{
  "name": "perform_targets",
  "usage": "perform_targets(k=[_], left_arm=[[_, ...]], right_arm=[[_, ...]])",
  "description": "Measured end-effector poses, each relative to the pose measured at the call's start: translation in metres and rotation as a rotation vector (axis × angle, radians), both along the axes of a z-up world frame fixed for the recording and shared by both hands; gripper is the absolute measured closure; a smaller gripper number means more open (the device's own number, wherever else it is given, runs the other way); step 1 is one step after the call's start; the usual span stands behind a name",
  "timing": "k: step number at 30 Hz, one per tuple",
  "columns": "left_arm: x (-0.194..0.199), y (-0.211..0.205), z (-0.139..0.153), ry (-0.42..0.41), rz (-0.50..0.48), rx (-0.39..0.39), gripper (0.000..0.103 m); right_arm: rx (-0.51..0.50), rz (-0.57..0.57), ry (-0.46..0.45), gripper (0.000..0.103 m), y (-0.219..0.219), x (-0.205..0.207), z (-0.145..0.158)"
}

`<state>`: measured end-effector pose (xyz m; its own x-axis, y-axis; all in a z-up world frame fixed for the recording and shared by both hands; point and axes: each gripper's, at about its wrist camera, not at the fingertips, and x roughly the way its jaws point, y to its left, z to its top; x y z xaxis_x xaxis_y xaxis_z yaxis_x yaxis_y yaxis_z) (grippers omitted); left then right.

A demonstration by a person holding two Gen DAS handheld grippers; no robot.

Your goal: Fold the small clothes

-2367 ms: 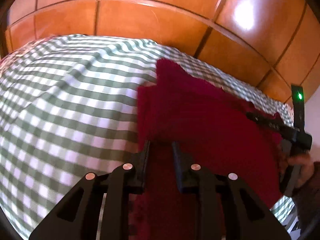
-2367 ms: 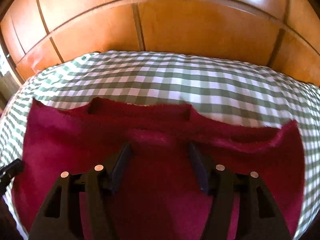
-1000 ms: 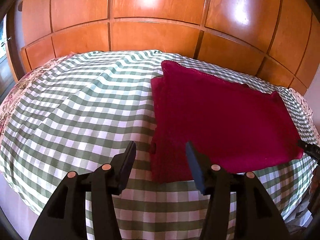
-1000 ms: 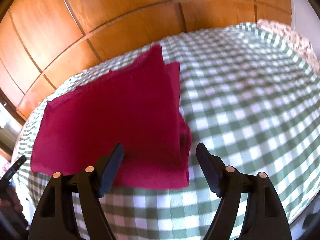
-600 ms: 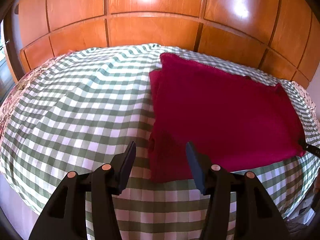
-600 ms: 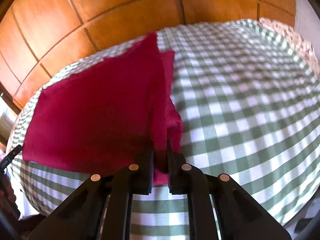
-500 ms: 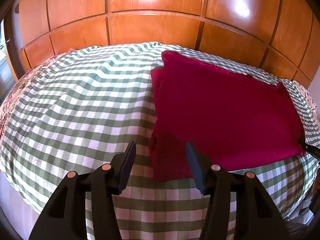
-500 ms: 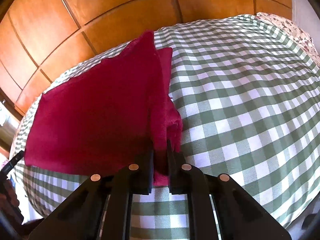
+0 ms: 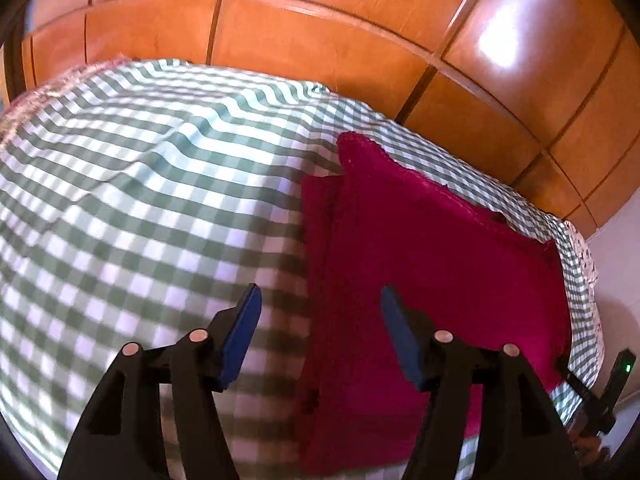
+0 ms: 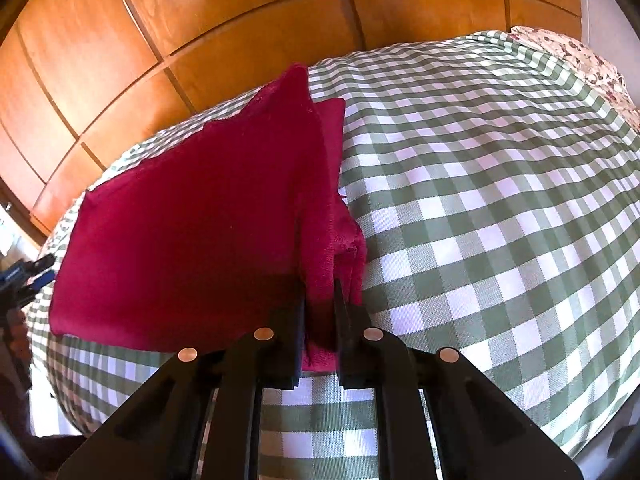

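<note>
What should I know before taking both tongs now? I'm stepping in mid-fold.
Right tongs: shut on the near corner of the red cloth.
Left tongs: open, empty, over the cloth's other near edge.
The cloth lies folded in layers on the checked bedspread, a narrower layer showing along one side.
Left to do: grip with the left tongs, likely make the next fold, then smooth.

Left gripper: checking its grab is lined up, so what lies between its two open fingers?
In the left wrist view, the left gripper straddles the red cloth's side edge and checked bedcover.

right gripper (image 10: 320,320) pinching red cloth (image 10: 200,232) corner
</note>
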<state>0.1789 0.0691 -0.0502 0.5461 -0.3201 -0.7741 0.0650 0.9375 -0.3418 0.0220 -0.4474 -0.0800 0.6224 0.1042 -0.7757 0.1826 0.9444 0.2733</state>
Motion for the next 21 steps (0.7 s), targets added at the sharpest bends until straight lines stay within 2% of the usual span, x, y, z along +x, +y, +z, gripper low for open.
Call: perform_targets(k=[1,3,4,6,8,10,13,14,15,16,17,18,19,21], left_arm=[[0.007,-0.004,-0.003,0.014,-0.014,-0.022,0.058],[0.018,-0.013,-0.009,0.034,-0.047,-0.045,0.088],[0.020,-0.018,-0.011,0.039,-0.051,-0.029,0.095],[0.019,-0.021,-0.014,0.026,-0.027,-0.010,0.096],[0.017,-0.024,-0.025,0.033,-0.014,0.052,0.096],[0.015,-0.026,-0.033,0.029,-0.015,0.069,0.095],[0.014,-0.036,-0.030,0.020,-0.010,0.137,0.092],[0.014,-0.037,-0.027,0.025,0.006,0.144,0.086],[0.012,-0.038,-0.023,0.020,0.027,0.151,0.076],[0.010,-0.038,-0.019,0.010,0.038,0.153,0.071],[0.005,-0.038,-0.012,-0.016,0.039,0.140,0.068],[0.002,-0.036,-0.008,-0.030,0.037,0.126,0.066],[-0.003,-0.036,-0.003,-0.043,0.043,0.116,0.066],[-0.014,-0.037,0.004,-0.067,0.042,0.105,0.066]], right_arm=[[0.001,-0.001,-0.001,0.093,0.001,0.000,0.000],[-0.003,-0.004,0.000,0.093,0.001,0.000,0.000],[-0.003,-0.004,0.000,0.092,0.001,0.000,0.000],[0.000,-0.002,-0.003,0.092,0.001,-0.001,0.000],[0.008,-0.002,-0.005,0.093,0.001,-0.001,-0.001],[0.024,-0.002,-0.004,0.092,-0.001,0.001,-0.002],[0.040,0.008,0.002,0.091,-0.003,0.003,-0.001],[0.068,0.011,0.006,0.087,-0.006,0.004,0.000],[0.094,0.012,0.010,0.081,-0.008,0.005,0.002],[0.110,0.013,0.009,0.075,-0.009,0.005,0.005],[0.124,0.014,-0.002,0.053,-0.010,0.006,0.009],[0.114,-0.006,-0.015,0.025,-0.010,0.007,0.013],[0.114,-0.018,-0.029,0.020,-0.011,0.007,0.015],[0.157,-0.027,-0.040,0.020,-0.015,0.015,0.018]])
